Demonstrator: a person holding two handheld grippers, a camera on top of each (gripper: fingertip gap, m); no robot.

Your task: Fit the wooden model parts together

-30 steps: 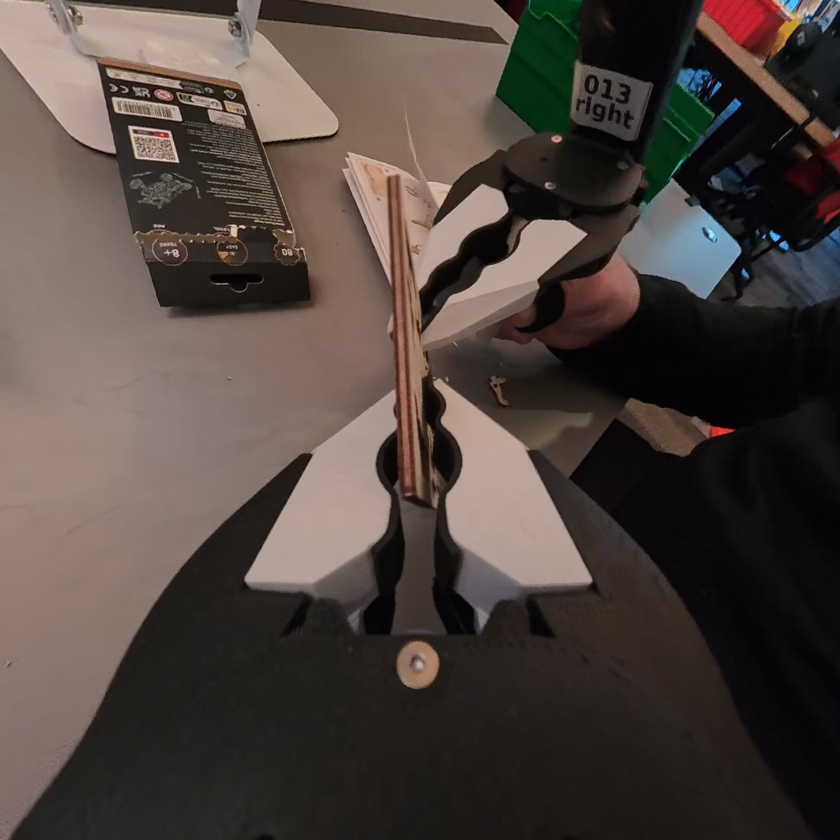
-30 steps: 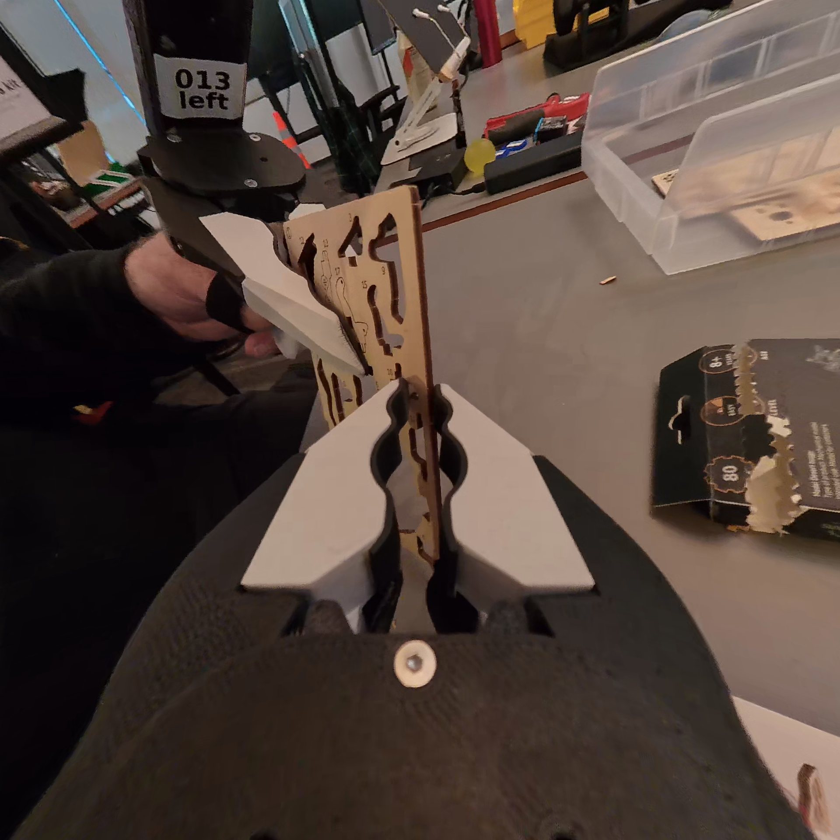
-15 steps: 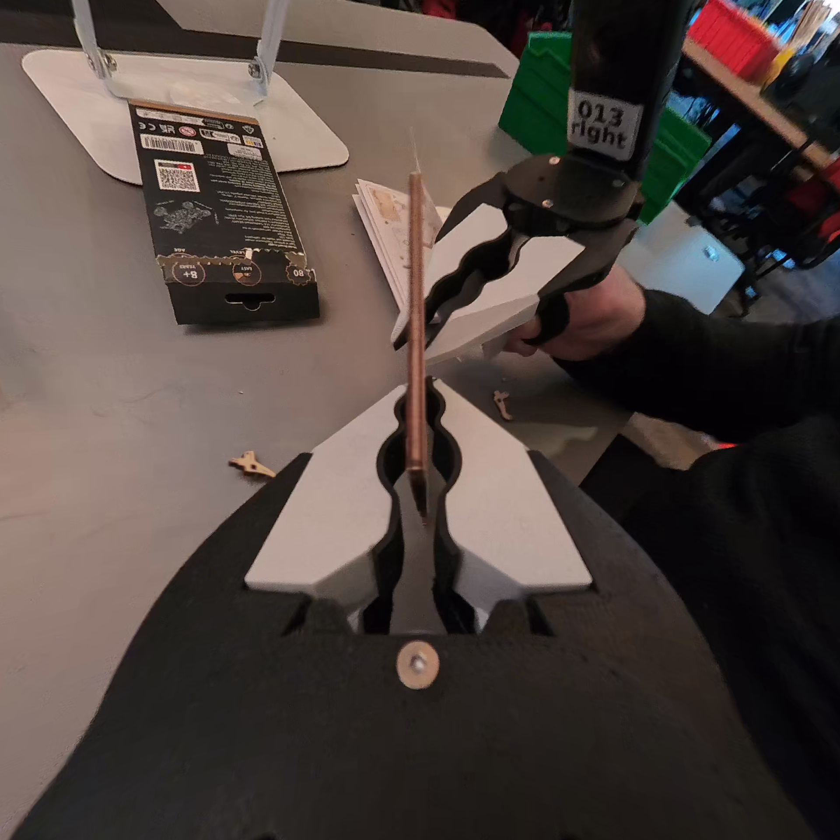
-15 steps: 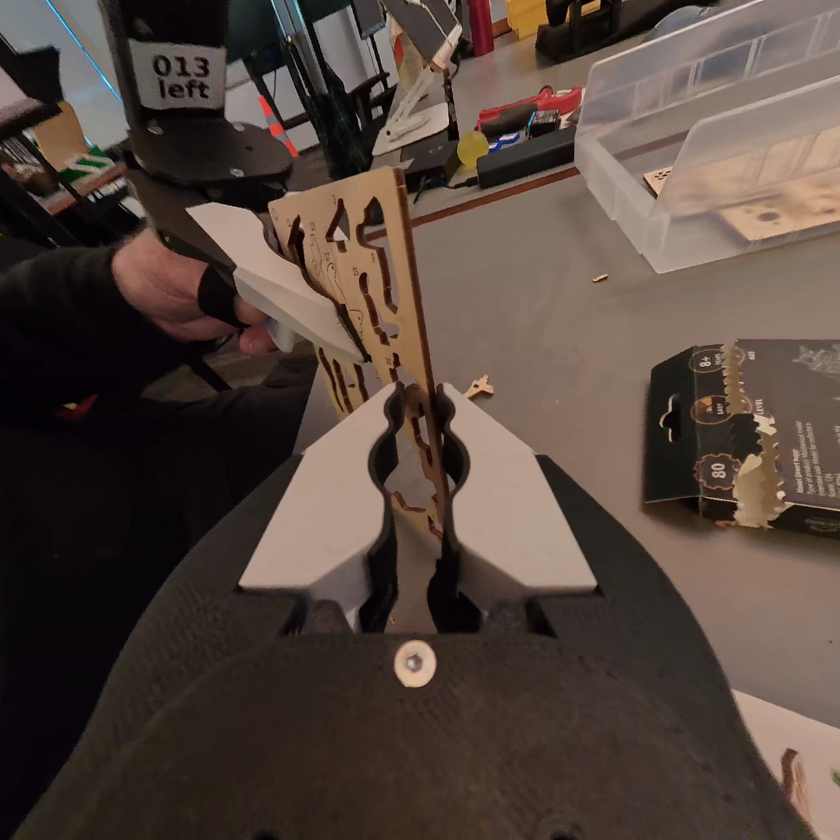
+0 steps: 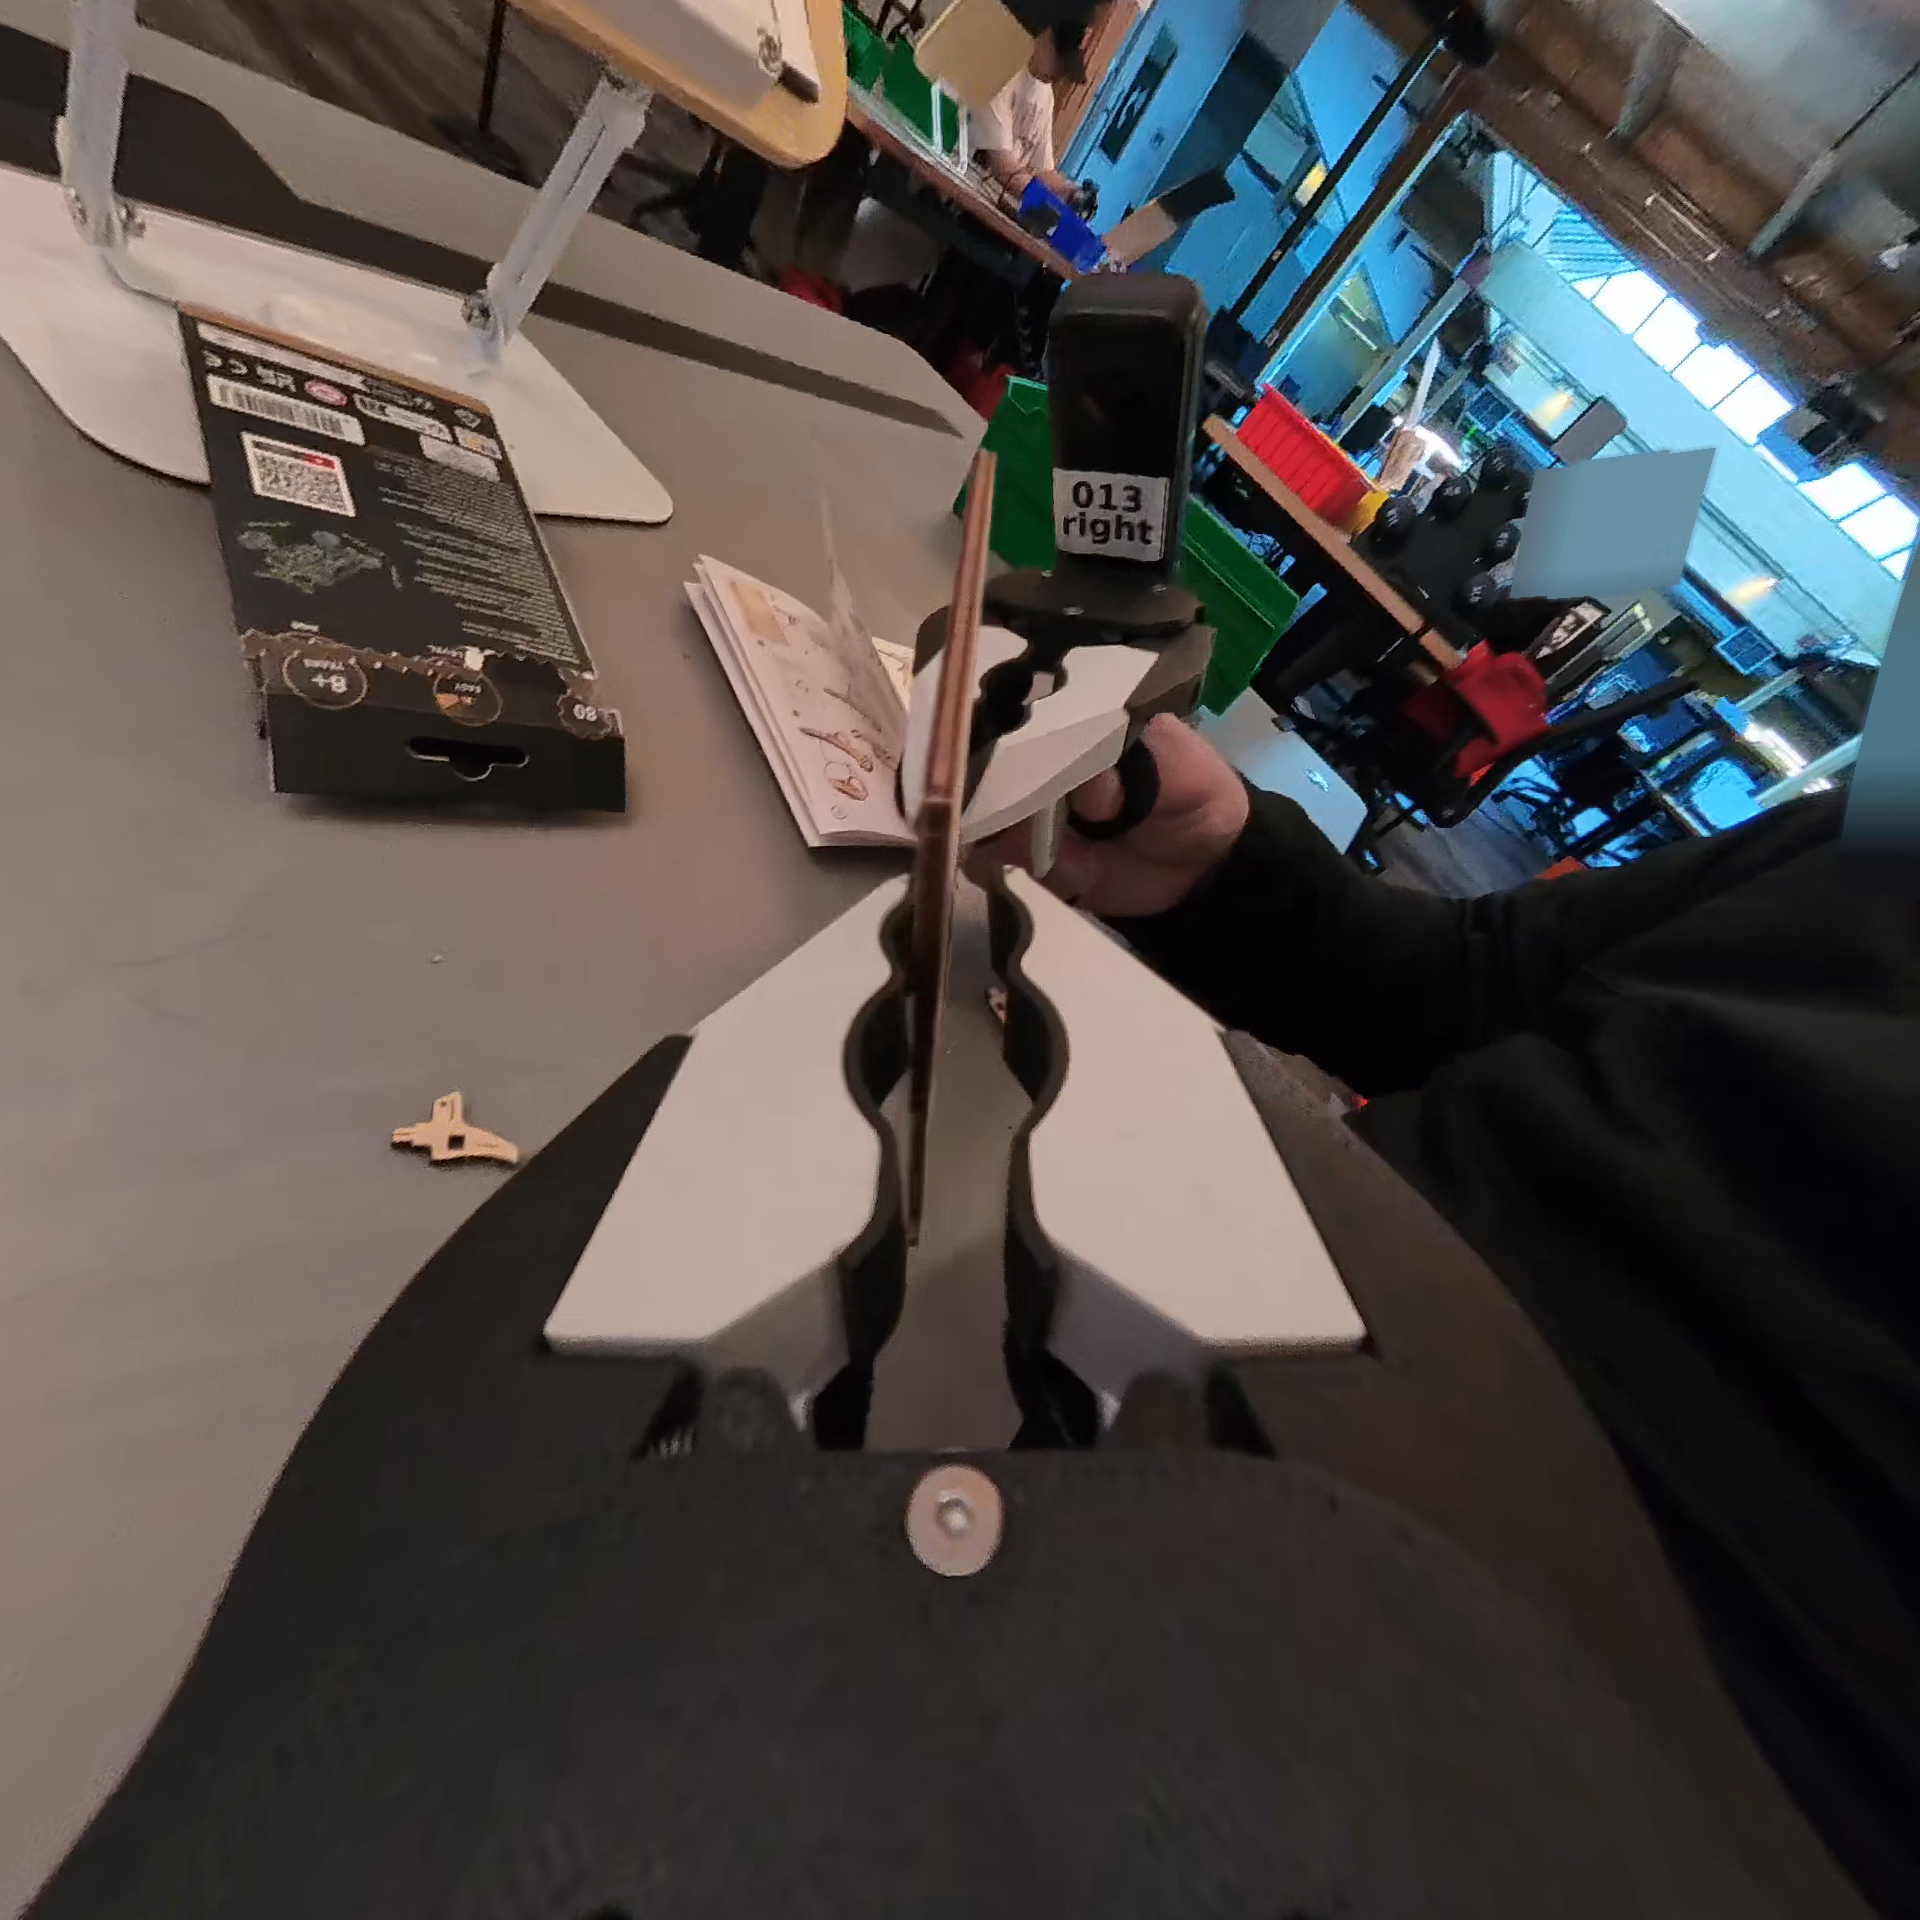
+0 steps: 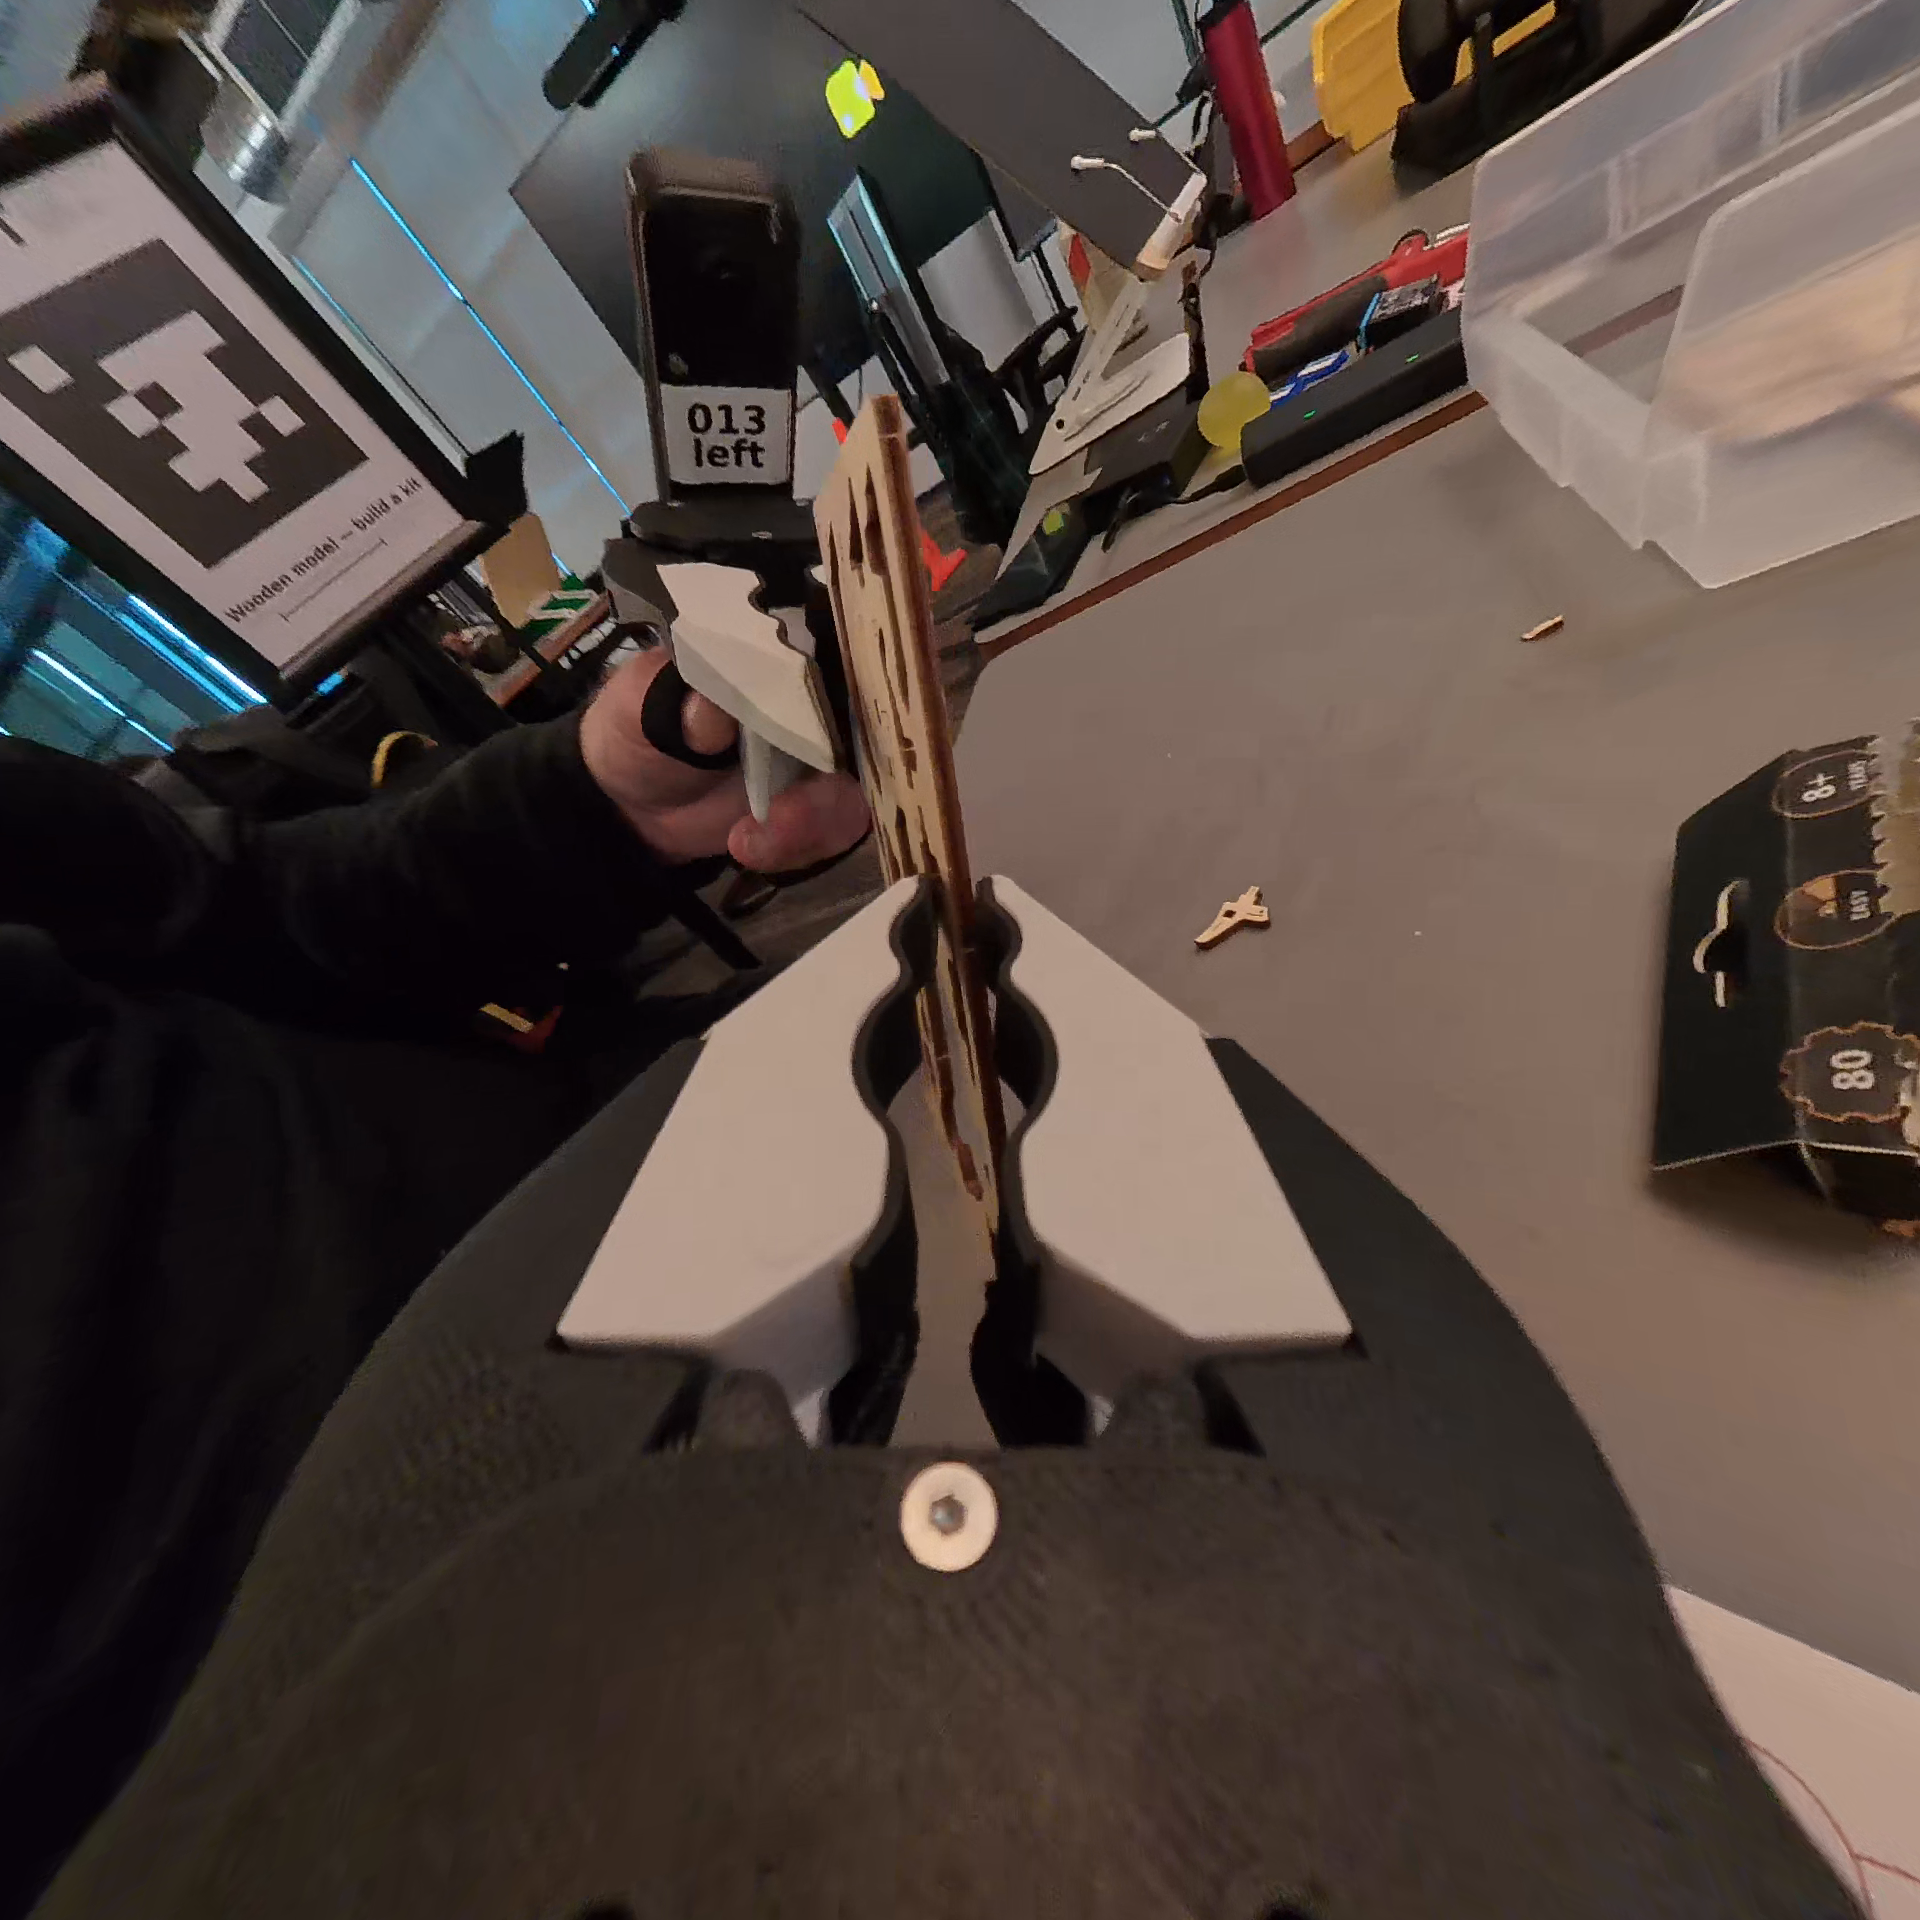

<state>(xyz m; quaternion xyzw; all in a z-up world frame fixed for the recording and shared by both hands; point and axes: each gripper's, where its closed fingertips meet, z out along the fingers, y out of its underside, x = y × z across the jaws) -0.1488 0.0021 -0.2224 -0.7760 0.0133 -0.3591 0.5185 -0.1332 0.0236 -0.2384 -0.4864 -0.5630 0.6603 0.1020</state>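
Observation:
A thin wooden parts sheet with laser-cut shapes stands upright on edge above the grey table. In the right wrist view its cut-out face shows. My right gripper is shut on one end of the sheet. It also shows in the left wrist view, clamped on the sheet. My left gripper has its jaws slightly parted. The sheet lies against its left finger, with a gap to the right finger. A small loose wooden piece lies on the table, also in the right wrist view.
A black kit box lies flat on the table, also in the right wrist view. An open instruction booklet lies behind the sheet. A white stand base is at the back. Clear plastic bins stand at the far right. The gap from one gripper's tips to the other's is roughly 4 cm. The small loose wooden piece is about equally far from each gripper, around 12 cm. Look for it in the right wrist view too.
My left gripper's jaws have parted from the sheet. Both grippers have tilted upward with the sheet, which now stands more edge-on in the right wrist view.

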